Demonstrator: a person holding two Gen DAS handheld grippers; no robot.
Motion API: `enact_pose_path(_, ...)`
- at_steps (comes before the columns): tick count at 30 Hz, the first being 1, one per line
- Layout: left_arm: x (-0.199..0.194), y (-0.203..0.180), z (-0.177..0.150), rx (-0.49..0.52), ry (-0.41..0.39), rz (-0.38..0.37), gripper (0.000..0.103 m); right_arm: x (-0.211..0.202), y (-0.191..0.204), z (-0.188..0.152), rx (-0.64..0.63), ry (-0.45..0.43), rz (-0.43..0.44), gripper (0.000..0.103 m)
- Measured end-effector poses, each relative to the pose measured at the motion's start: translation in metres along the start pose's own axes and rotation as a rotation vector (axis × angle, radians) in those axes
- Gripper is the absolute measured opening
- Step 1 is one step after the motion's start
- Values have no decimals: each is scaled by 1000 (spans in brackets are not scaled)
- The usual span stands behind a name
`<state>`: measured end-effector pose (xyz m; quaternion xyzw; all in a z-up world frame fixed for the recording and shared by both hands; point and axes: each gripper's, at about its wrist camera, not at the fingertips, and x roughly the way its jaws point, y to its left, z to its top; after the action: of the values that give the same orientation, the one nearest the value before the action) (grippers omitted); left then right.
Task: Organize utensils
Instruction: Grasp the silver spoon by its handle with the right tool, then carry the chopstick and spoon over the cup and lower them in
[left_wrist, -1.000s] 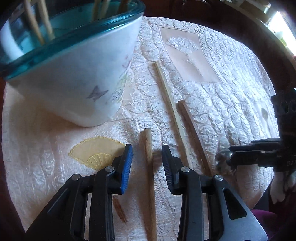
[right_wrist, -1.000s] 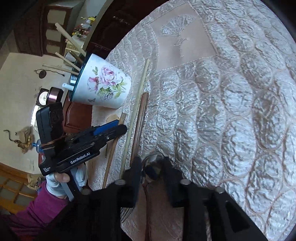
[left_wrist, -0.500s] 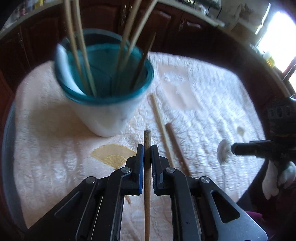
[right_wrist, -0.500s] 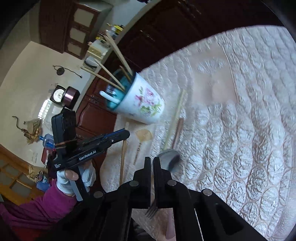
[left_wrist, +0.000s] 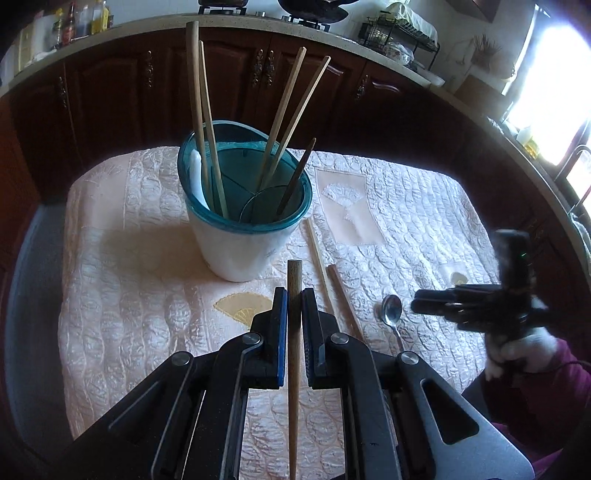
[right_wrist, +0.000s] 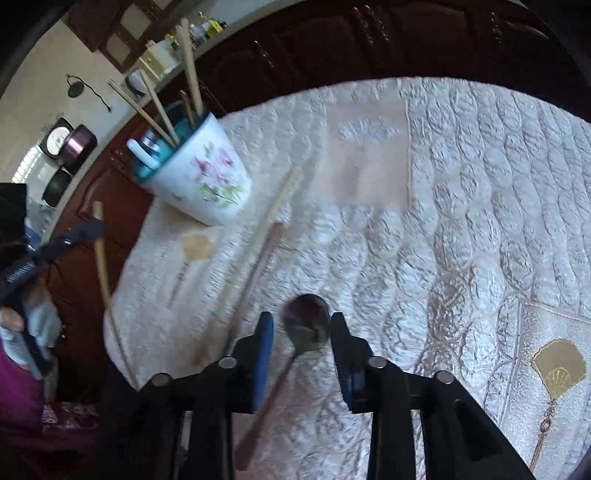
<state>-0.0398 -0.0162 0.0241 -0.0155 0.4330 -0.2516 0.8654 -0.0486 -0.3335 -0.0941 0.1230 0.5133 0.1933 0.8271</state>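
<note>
1. Holder (left_wrist: 240, 236): white floral cup with a teal liner, standing upright toward the far-left part of the quilted tabletop (left_wrist: 424, 229). Contents: 5 chopsticks leaning against its rim, plus a white handle (kind unclear). This portion of the sorting reads as done.

2. Left gripper (left_wrist: 294, 306): fingers closed on 1 brown wooden chopstick (left_wrist: 294, 332), held clear of the cloth near the front edge, its blunt end toward the holder. Judged in transit; not yet over the rim.

3. Pale chopstick (left_wrist: 317, 258): lying flat just right of the holder, running toward the front edge. Untouched.

4. Dark chopstick (left_wrist: 343, 299): lying beside item 3, nearly parallel, close to it. Untouched.

5. Spoon (right_wrist: 308, 321): metal, lying on the cloth toward the front-right, bowl pointing away from the front edge.

6. Right gripper (right_wrist: 301, 325): fingers have just been opening and now stand apart on either side of the spoon's bowl, pads not pressing on it (view is motion-blurred). Spoon not secured.

Status: roughly half complete by count. Outstanding: 1 chopstick to deposit, 2 chopsticks and 1 spoon to collect from the tabletop.
</note>
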Motion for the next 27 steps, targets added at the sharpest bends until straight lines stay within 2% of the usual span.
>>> enact_pose_path(4,1,0,1,-12,5,-2,6,17,-10,1,-3,-8,39,29)
enact_pose_path(5,0,-1,2,-12,5,-2,6,19,-9,2,-15,-11,43,24)
enact_pose_path(6,0,-1,2,-11,3,-3,6,21,-8,1,-24,-5,37,10)
enact_pose_path(7,-2,-3,3,-11,0,-3,6,22,-6,1,-31,6,27,5)
enact_pose_path(9,-7,-4,5,-14,-11,-10,6,13,-3,0,-41,-4,31,3)
enact_pose_path(13,-26,-3,11,-22,-53,-31,6,-26,6,3,-63,-81,25,2)
enact_pose_path(18,-60,-1,29,-36,-138,-54,6,-72,24,22,-85,-197,38,2)
enact_pose_path(23,-94,-1,58,-28,-234,-53,6,-114,58,57,-130,-343,29,2)
enact_pose_path(27,-117,0,86,-23,-314,-14,6,-122,95,95,-149,-424,7,2)
